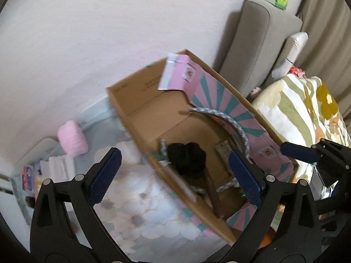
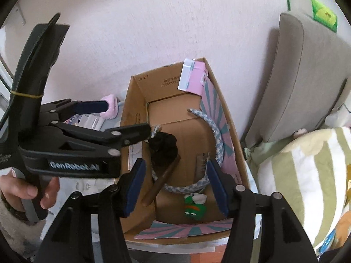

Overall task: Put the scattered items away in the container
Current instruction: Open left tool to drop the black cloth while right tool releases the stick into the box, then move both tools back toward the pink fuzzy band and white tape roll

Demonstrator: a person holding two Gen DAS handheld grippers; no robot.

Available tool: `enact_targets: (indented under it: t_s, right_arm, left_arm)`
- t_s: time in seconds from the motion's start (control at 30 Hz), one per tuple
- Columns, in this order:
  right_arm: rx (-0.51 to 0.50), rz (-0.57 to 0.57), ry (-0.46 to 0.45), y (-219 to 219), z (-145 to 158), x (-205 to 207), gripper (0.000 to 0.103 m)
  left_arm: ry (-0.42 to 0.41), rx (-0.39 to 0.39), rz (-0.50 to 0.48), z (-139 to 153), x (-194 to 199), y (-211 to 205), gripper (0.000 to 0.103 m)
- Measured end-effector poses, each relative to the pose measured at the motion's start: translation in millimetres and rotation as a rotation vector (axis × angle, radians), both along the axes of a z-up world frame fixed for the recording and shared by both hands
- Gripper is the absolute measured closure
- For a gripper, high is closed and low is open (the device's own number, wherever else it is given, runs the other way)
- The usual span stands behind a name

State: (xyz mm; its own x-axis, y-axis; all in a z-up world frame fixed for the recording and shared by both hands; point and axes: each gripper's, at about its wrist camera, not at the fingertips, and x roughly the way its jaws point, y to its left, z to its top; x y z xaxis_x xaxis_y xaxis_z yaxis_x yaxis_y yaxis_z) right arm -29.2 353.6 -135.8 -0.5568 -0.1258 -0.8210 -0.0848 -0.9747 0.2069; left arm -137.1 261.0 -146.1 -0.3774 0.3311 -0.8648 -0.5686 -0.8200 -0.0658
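Observation:
An open cardboard box [image 1: 140, 100] [image 2: 136, 118] with pink and teal flaps stands by the wall. Inside lie a black fuzzy item [image 1: 186, 157] [image 2: 163, 148], a blue-white rope [image 1: 232, 125] [image 2: 217, 135], a brown stick [image 2: 162, 179] and a green frog toy [image 2: 194, 208]. My left gripper [image 1: 175, 175] is open and empty over the box's left wall; it also shows in the right wrist view [image 2: 128, 118]. My right gripper [image 2: 175, 188] is open and empty above the box's near end; its finger [image 1: 299, 152] shows in the left wrist view.
A pink fuzzy item [image 1: 72, 140] [image 2: 110, 106], white folded pieces [image 1: 59, 166] and small packets lie left of the box on a floral surface [image 1: 140, 197]. A grey cushion [image 2: 307, 76] and a striped blanket [image 2: 307, 175] are on the right.

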Motion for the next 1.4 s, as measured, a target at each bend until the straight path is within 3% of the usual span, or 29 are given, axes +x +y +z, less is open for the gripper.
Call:
enact_targets:
  t_s: [0.2,0.37,0.73,0.97,1.17,1.4]
  right_arm:
    - [0.053,0.015,-0.024,-14.1,9.1,1.1,0.049]
    - [0.111,0.079,0.032,-43.7,26.4,-2.7,0.049]
    - [0.074,0.288,0.054,-120.7,28.0,-29.9,0.049]
    - [0.065,0.4,0.006,-165.0,8.2,-43.0,0.049]
    - [0.068,0.562,-0.024,-210.7,-19.1,-36.7,0.049]
    - [0.095,0.695,-0.081,-257.4,-59.8,-16.9,0.049]
  left_arm:
    - [0.049,0.008,0.076,21.7,6.2,-46.9,0.005]
    - [0.077,-0.005,0.18,35.2,16.1,-101.7,0.005]
    - [0.091,-0.071,0.495,42.8,47.0,-252.4,0.005]
    - [0.065,-0.143,0.67,16.9,79.5,-332.5,0.005]
    - [0.078,-0.162,0.696,-17.4,95.7,-361.1,0.004]
    - [0.076,-0.121,0.695,-50.4,95.7,-372.0,0.004]
